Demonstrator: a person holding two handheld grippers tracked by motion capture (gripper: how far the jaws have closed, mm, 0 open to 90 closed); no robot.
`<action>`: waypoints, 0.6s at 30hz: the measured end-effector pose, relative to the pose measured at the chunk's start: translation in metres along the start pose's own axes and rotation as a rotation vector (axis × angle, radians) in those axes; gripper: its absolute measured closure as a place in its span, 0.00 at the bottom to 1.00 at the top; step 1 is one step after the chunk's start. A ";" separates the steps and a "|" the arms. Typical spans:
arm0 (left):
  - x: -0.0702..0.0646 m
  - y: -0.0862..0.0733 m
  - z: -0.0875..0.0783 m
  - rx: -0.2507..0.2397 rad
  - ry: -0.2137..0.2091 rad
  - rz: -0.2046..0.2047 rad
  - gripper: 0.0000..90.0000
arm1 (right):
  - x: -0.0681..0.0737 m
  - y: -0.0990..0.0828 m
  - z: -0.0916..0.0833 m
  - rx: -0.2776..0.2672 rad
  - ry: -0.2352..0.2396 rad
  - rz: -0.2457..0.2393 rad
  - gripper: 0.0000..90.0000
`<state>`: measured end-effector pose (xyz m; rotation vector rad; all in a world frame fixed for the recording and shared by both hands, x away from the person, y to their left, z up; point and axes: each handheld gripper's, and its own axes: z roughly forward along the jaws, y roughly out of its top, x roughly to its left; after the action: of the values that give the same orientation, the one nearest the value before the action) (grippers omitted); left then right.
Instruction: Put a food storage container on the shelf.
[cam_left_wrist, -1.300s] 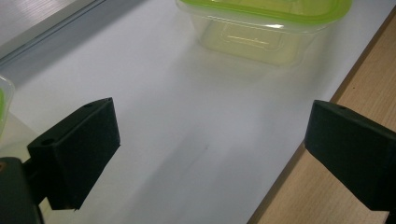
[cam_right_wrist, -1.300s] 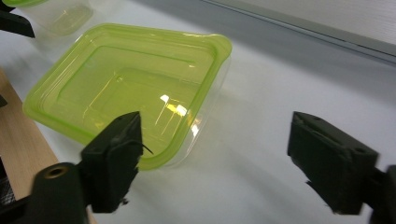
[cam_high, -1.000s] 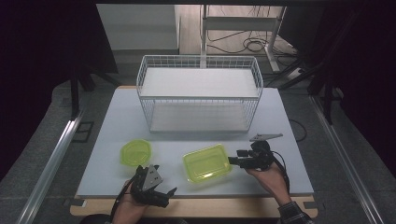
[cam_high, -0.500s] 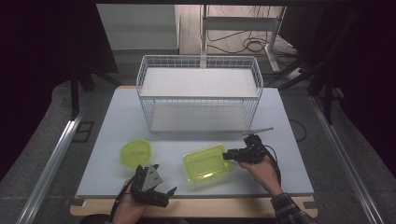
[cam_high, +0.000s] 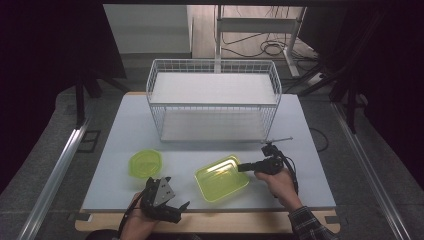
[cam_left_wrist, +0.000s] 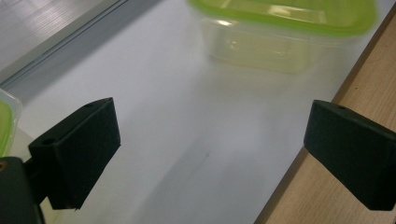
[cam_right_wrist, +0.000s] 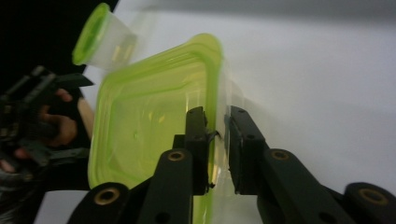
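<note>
Lime-green, the rectangular food container (cam_high: 222, 177) sits just before the wire basket (cam_high: 214, 100), where our right gripper (cam_right_wrist: 217, 135) has just been closing on its rim wall to lift it, while our left gripper (cam_high: 172, 207) waits wide, empty.

Two black two-jaw grippers: left gripper (cam_high: 186, 204) topped with grey three-cornered plate, right gripper (cam_high: 239, 168) trailing black cable. Brass-ringed pivot screws. Plaid cuff.
</note>
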<state>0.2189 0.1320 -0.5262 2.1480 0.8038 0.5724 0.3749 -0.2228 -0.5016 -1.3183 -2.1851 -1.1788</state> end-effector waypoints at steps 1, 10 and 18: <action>0.000 0.000 0.000 0.001 0.001 0.001 0.04 | 0.002 0.000 0.000 0.002 -0.004 -0.008 0.89; 0.001 0.000 0.000 0.007 0.002 0.002 0.04 | 0.005 0.002 -0.011 -0.051 0.012 0.005 0.89; 0.007 -0.001 -0.003 -0.020 -0.027 -0.073 0.04 | 0.009 0.008 -0.024 -0.110 0.044 0.017 0.89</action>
<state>0.2218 0.1392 -0.5246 2.0947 0.8542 0.5108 0.3738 -0.2347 -0.4779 -1.3384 -2.1015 -1.3251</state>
